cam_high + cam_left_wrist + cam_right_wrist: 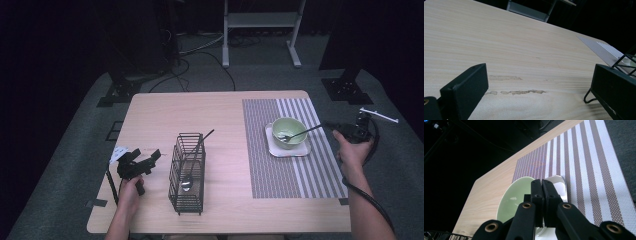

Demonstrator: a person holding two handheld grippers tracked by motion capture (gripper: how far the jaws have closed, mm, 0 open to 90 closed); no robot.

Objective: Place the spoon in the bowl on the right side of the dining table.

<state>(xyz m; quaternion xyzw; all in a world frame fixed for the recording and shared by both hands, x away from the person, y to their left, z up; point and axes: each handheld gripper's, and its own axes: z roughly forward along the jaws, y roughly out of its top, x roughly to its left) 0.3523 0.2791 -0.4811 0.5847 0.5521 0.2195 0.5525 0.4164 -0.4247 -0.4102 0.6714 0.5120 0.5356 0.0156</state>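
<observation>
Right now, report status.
Right gripper shut on spoon in green bowl. Left gripper open, beside wire basket. Nothing in the way.

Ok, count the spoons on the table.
2: one spoon stands in the black wire caddy; the other spoon rests in the green bowl, its handle toward the right gripper.

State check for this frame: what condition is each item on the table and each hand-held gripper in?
Left hand-held gripper: open, empty.
Right hand-held gripper: shut on spoon handle.
Spoon: resting in green bowl.
Green bowl: upright on white plate.
Wire basket: upright, holding ladle.
</observation>
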